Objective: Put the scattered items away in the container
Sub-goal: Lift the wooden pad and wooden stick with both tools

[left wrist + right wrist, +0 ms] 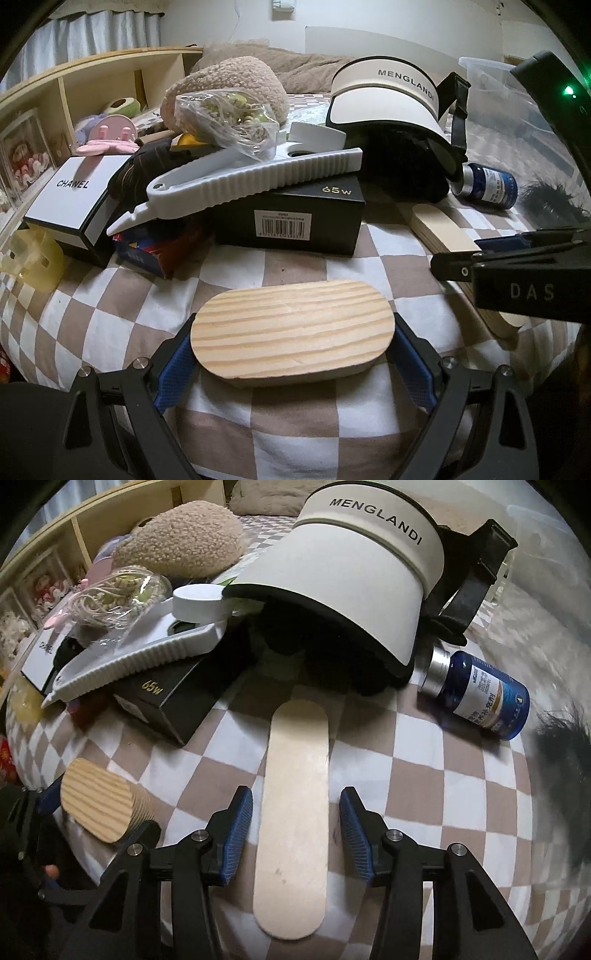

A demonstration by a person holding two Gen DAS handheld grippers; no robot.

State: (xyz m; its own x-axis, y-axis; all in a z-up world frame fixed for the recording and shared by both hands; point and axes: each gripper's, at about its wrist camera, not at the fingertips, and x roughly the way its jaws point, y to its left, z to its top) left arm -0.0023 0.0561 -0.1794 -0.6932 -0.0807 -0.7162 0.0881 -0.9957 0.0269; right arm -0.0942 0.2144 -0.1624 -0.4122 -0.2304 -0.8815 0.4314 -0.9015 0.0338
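My left gripper (293, 325) is shut on an oval block of pale striped wood (291, 328), its blue pads (177, 365) pressing both long ends just above the checkered bedcover (288, 266). In the right wrist view that block (96, 805) shows at the lower left. My right gripper (295, 794) stands open astride a long flat wooden stick (295, 812) lying on the cover, with a gap on each side. A clear plastic bin (498, 85) sits at the far right.
Behind lies a pile: a black "65w" box (295, 218), a white ribbed tool (240, 181), a white Chanel box (70, 206), a bag of trinkets (229, 122), a white visor (351, 572) and a plush (181, 539). A blue bottle (480, 698) lies at the right.
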